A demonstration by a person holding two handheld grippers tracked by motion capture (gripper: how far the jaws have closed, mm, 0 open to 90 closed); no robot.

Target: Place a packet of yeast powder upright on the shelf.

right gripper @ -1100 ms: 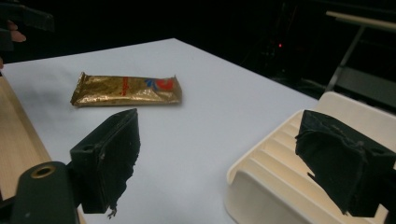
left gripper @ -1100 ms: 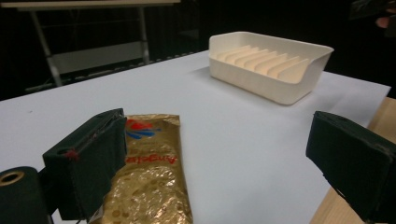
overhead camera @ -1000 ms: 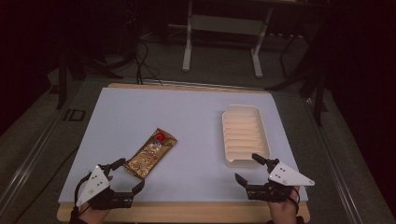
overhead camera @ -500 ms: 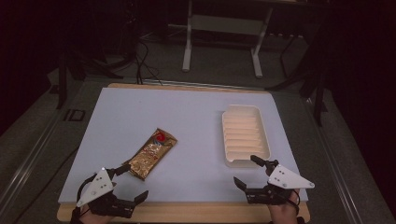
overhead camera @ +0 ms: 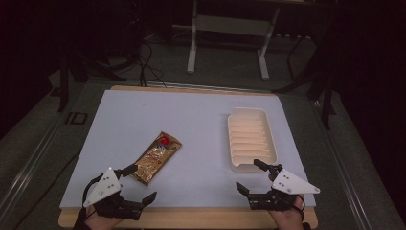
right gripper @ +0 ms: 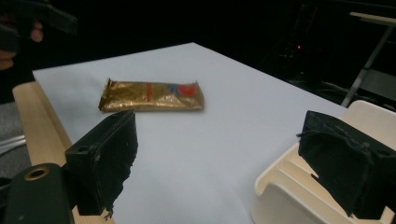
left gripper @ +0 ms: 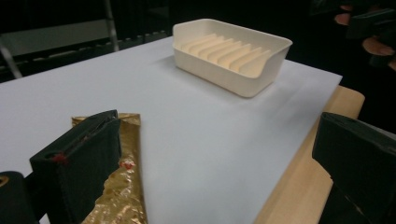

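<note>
A gold foil snack bar [overhead camera: 156,157] with a red mark at its far end lies slanted on the white table sheet [overhead camera: 191,124], left of centre. A cream ribbed tray [overhead camera: 250,138] stands to its right with nothing in it. My left gripper [overhead camera: 142,183] is open at the table's near left edge, one jaw just by the bar's near end [left gripper: 122,186]. My right gripper [overhead camera: 249,175] is open at the near right, one jaw at the tray's near corner [right gripper: 289,186]. The bar [right gripper: 152,95] lies well beyond its jaws.
The sheet covers a wooden board whose bare edge [overhead camera: 191,218] runs along the near side. Behind the table stand a metal frame's legs [overhead camera: 227,43] and cables on a dark floor. A dark stand leg [overhead camera: 328,91] rises by the far right corner.
My left gripper has drawn back toward the near edge and turned slightly; its jaws stay open. The right gripper has barely shifted. Bar and tray have not moved.
</note>
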